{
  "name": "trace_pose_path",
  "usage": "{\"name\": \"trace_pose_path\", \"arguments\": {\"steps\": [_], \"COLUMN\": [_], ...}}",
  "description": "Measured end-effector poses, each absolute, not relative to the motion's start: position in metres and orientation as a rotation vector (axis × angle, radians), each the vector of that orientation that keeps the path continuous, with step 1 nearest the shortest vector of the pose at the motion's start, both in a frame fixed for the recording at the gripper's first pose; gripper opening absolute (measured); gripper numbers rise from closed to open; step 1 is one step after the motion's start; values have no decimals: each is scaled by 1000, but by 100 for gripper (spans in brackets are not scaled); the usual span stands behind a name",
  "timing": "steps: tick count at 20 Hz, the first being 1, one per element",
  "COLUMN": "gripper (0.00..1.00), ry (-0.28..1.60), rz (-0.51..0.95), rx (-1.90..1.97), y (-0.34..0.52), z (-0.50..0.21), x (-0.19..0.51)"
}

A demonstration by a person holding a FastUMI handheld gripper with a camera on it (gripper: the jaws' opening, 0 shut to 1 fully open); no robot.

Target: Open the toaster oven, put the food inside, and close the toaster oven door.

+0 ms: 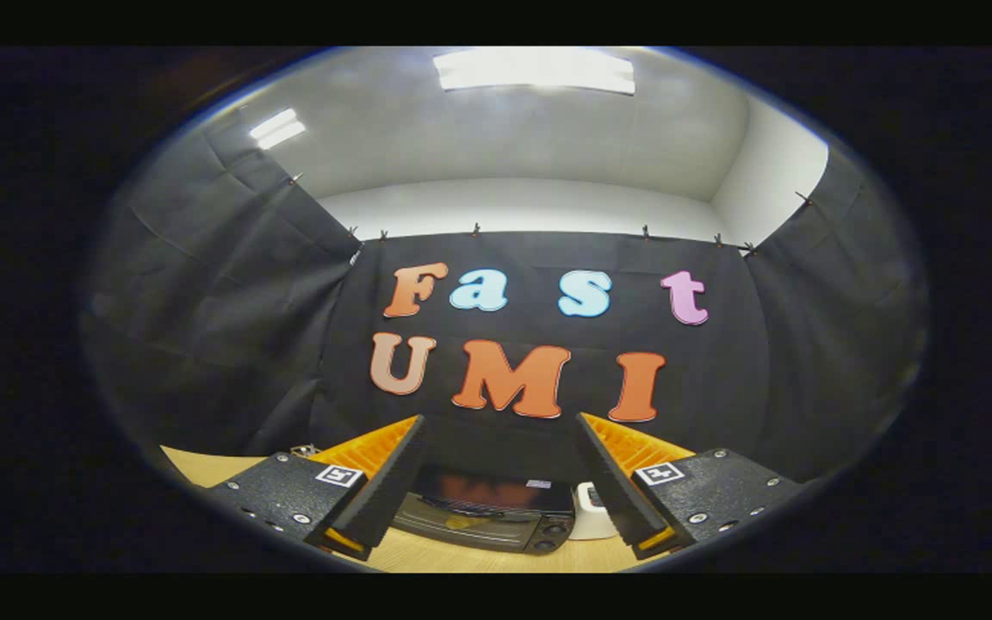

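A dark toaster oven (486,515) stands on the wooden table (203,469), beyond and below my fingers. Its glass door looks closed, and its knobs sit on its right side. My gripper (500,430) is held high and open, with a wide gap and nothing between the fingers (393,482). The oven shows through that gap. I see no food from here.
A small white object (592,512) stands just right of the oven. Black cloth walls close the booth at the back and on both sides. A small metal thing (305,449) lies on the table to the left, behind the left finger.
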State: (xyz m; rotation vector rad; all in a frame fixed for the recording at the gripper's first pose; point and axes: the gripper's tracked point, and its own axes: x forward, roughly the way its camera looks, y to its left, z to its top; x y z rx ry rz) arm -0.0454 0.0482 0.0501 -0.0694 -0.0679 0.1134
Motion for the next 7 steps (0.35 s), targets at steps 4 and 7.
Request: {"name": "trace_pose_path", "arguments": {"steps": [4, 7], "gripper": [99, 99], "ry": [-75, -63], "rz": [115, 99], "rx": [-59, -67], "y": [49, 47], "z": [52, 47], "x": [-42, -39]}}
